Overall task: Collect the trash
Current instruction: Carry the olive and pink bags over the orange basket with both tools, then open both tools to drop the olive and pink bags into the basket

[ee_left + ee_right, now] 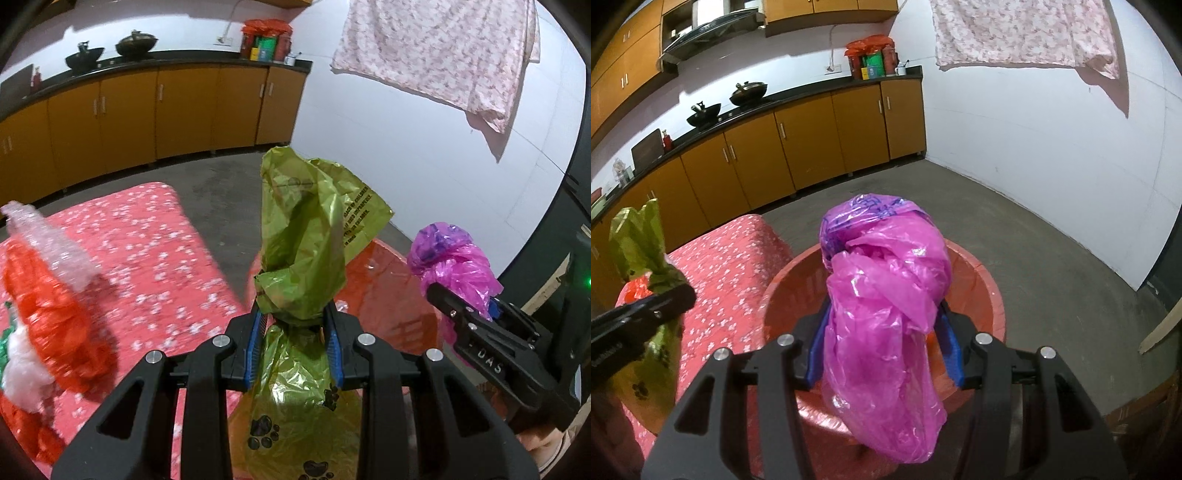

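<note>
My left gripper (295,317) is shut on the neck of a green plastic bag (306,236) printed with black paw prints; its knotted top sticks up above the pads and its body hangs below. My right gripper (882,314) is shut on a pink plastic bag (886,295) with a purple knotted top. That pink bag hangs over the red round bin (982,280). In the left wrist view the pink bag (454,266) and right gripper (465,310) sit to the right, the red bin (384,280) behind the green bag. The green bag (642,243) shows at the right wrist view's left edge.
A red bed cover with white flowers (147,236) lies left of the bin, carrying orange and white crumpled bags (48,306). Yellow kitchen cabinets (798,144) with pans on the counter line the back. A flowered cloth (443,51) hangs on the white wall. Grey floor (1052,236) lies beyond.
</note>
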The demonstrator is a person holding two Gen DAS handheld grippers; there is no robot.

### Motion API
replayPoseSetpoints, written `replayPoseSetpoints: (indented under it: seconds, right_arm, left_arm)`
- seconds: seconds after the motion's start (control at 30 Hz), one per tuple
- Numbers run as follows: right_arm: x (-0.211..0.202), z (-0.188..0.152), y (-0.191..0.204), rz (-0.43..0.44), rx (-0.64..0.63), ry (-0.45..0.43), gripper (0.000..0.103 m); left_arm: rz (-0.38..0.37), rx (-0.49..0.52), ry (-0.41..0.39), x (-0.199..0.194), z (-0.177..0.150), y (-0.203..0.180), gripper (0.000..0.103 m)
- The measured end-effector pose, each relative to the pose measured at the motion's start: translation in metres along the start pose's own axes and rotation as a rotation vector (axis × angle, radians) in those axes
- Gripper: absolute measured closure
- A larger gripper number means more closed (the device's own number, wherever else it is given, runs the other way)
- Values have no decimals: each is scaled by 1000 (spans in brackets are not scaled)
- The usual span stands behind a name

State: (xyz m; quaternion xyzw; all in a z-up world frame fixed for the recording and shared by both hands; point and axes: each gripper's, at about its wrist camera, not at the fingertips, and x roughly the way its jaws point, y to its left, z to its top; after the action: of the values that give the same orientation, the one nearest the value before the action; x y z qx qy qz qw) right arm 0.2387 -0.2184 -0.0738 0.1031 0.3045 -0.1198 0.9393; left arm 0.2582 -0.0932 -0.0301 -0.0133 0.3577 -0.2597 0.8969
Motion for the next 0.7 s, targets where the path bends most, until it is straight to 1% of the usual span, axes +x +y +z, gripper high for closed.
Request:
replayPoseSetpoints:
  seconds: [0.27, 0.7]
  right_arm:
    - [13, 4, -9, -8, 15, 3, 53]
    - [30, 5, -15, 1, 22, -1, 53]
  left_arm:
    - [-30, 32, 23, 32, 12, -17, 73]
    - [-56, 52, 68, 66, 16, -35, 73]
